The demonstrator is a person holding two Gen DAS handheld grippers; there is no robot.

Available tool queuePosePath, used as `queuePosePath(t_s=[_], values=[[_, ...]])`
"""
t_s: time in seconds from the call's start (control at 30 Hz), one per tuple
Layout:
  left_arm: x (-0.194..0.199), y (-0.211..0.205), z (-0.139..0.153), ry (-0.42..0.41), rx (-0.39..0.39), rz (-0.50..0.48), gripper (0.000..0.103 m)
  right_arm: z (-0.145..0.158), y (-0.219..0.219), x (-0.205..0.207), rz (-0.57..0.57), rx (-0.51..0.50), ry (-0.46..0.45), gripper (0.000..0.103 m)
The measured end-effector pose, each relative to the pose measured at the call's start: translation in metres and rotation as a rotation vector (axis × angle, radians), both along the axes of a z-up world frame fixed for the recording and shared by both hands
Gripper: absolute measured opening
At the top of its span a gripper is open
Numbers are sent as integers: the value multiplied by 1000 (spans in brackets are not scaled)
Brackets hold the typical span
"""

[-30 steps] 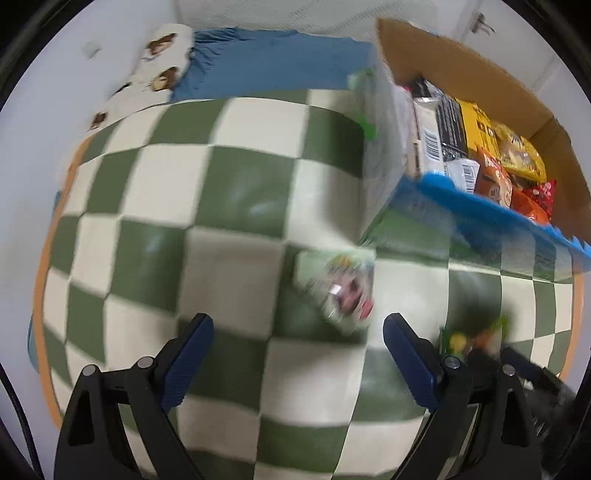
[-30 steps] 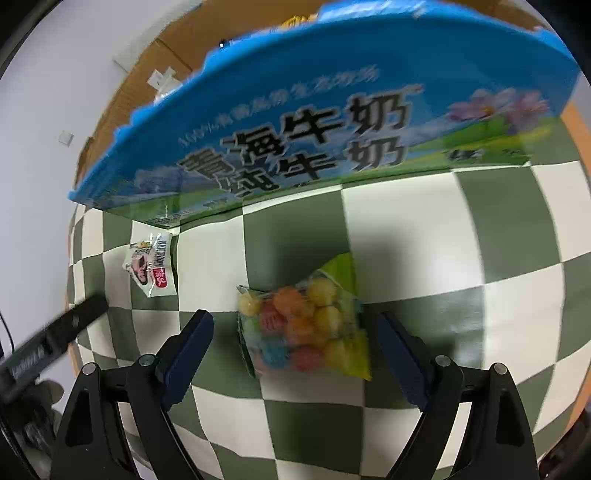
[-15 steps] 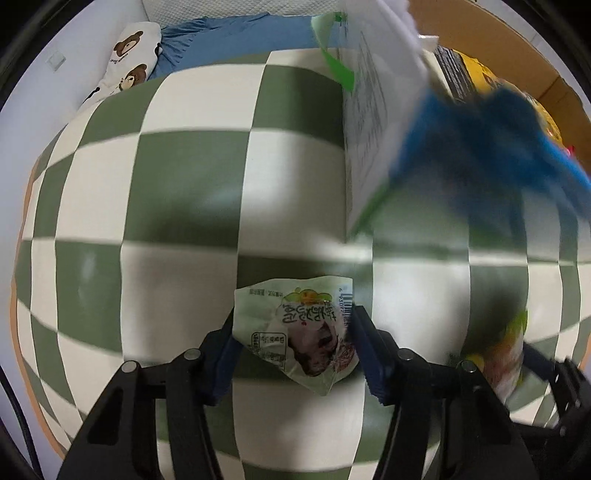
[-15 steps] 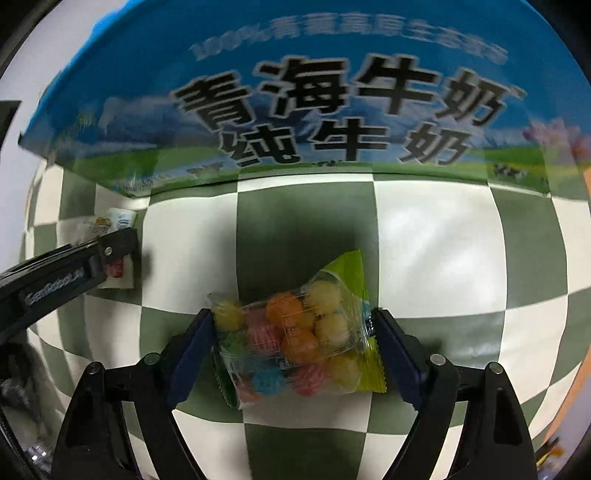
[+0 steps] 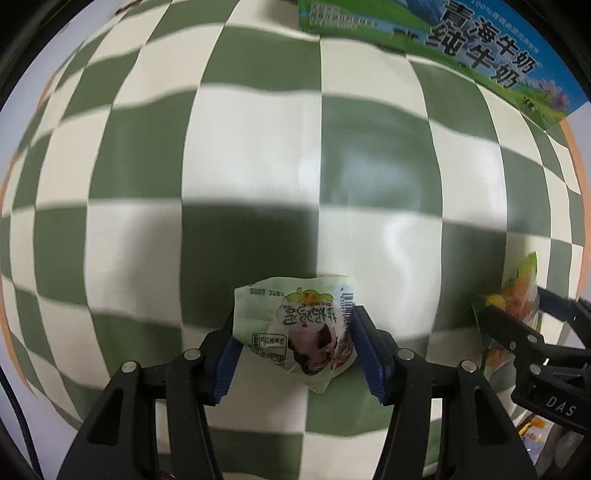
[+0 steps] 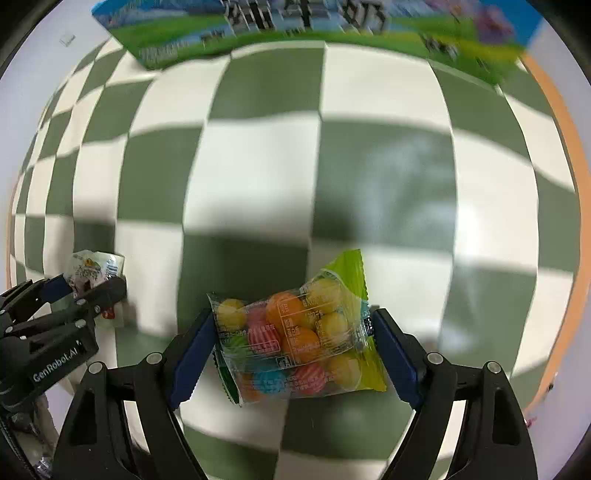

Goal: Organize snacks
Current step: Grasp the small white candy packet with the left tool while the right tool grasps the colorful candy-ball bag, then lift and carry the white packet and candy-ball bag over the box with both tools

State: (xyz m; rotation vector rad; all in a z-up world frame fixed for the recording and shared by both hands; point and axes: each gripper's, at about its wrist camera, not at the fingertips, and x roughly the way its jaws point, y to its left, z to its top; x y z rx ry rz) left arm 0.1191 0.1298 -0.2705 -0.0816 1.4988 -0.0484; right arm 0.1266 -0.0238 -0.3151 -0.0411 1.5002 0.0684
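Note:
My left gripper [image 5: 295,339] is shut on a small pale green snack packet [image 5: 295,325] and holds it above the green-and-white checkered cloth [image 5: 258,147]. My right gripper [image 6: 295,343] is shut on a clear bag of coloured candy balls [image 6: 295,343], also lifted off the cloth. Each gripper shows in the other's view: the right one with its candy bag [image 5: 517,314] at the right edge, the left one with its packet [image 6: 88,273] at the left edge. The blue and green milk carton box [image 5: 480,44] stands at the far side.
The box also shows along the top of the right wrist view [image 6: 295,22]. An orange table edge [image 6: 569,184] runs down the right side. White wall lies beyond the cloth at the left.
Both grippers have closed on their packets and lifted them off the cloth. The box has receded toward the top of both views.

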Motion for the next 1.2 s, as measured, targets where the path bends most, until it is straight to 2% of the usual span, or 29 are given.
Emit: queuePosePath(t_s=[0.17, 0.3, 0.5, 0.53, 0.63, 0.67, 0.83, 1.0, 1.03, 1.07, 1.13, 1.2], values=[[-3, -7, -9, 17, 30, -57, 60, -3, -3, -4, -16, -5, 16, 89], [0, -9, -13, 29, 35, -57, 62, -10, 10, 13, 12, -37, 26, 94], [10, -18, -16, 17, 40, -52, 62, -13, 27, -1, 40, -93, -1, 95], [10, -23, -15, 8, 48, -56, 59, -12, 28, -6, 43, -101, -6, 94], [7, -21, -11, -6, 62, -65, 58, -11, 37, -10, 67, -121, -27, 87], [4, -19, -10, -10, 62, -64, 58, -10, 41, -28, 70, -120, -35, 86], [-6, -18, -1, -18, 52, -54, 58, 1, 49, -42, 93, -118, -68, 80], [-8, -19, 13, -34, 37, -53, 57, 13, 47, -49, 77, -80, -95, 79], [-9, -19, 18, -36, 24, -49, 56, 17, 46, -50, 71, -73, -101, 73], [-9, -19, 22, -38, 11, -44, 56, 23, 43, -50, 63, -54, -103, 73], [-9, -19, 29, -44, -3, -42, 51, 36, 33, -51, 52, -35, -116, 73], [-8, -19, 37, -49, -19, -44, 40, 46, 31, -49, 39, -15, -126, 73]])
